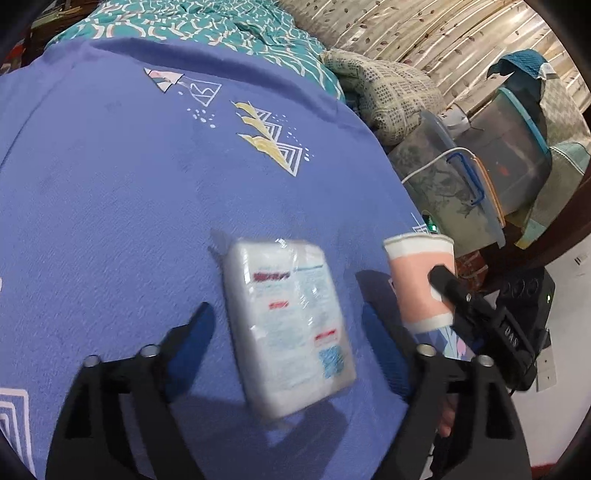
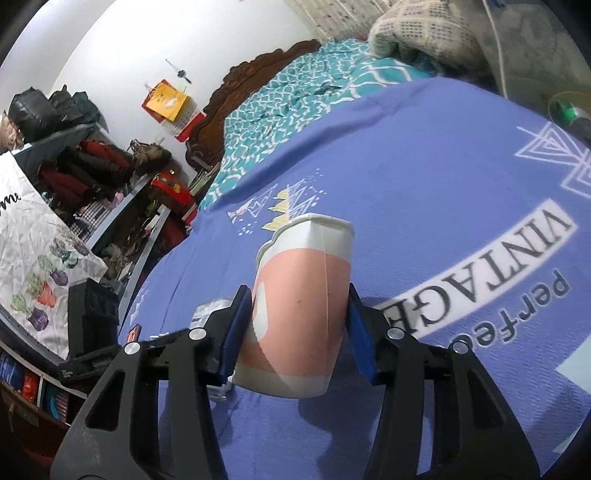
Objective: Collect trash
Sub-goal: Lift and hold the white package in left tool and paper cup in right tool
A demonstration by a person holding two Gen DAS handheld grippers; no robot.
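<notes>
A white tissue pack in clear printed wrap lies blurred on the blue bedsheet, between the fingers of my left gripper. That gripper is open, with both blue pads well clear of the pack. My right gripper is shut on a pink and white paper cup, its pads pressing the cup's sides. The cup's rim is dented and its base hangs above the sheet. In the left wrist view the same cup sits to the right of the pack with a black finger across it.
A teal patterned blanket and a folded checked quilt lie at the far end of the bed. Plastic storage boxes stand beside the bed's right edge. Crowded shelves with clothes and a carved headboard are on the other side.
</notes>
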